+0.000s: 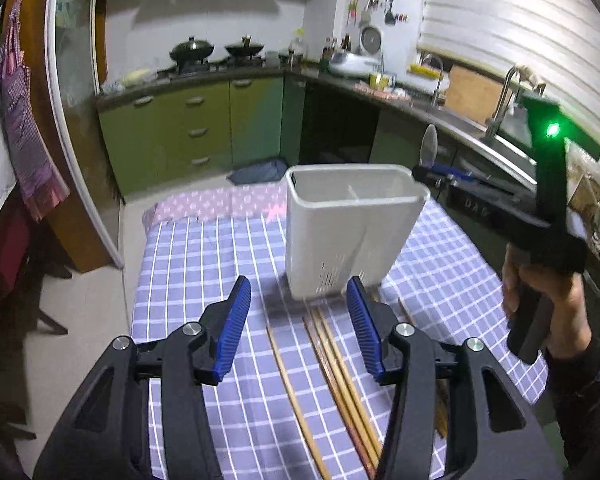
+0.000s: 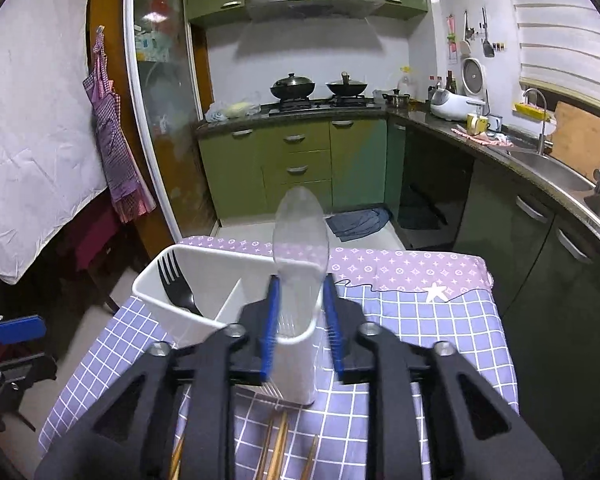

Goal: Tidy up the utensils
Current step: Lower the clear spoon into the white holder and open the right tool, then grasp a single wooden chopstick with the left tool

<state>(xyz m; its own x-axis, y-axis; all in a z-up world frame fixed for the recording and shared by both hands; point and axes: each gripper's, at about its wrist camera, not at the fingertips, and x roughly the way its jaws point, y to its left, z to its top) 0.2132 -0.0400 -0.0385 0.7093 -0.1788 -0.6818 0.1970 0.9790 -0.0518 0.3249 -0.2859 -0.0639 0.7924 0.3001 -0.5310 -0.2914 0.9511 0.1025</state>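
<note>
Right gripper up over white caddy, clear plastic spoon standing bowl-up between its blue pads, jaws narrow; whether pads actually pinch it, can't tell, bit blurry. Black fork sits in caddy's left compartment. Left gripper gaping about halfway, empty, hovering over wooden chopsticks on checked tablecloth, just near side of caddy.

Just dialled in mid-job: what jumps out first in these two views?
The clear plastic spoon stands upright between the right tongs, whose pads look slightly parted, above the white plastic utensil caddy on the checked tablecloth. A black plastic fork already stands in the caddy's left compartment. Wooden chopsticks lie on the cloth under the open, empty left tongs.
</note>
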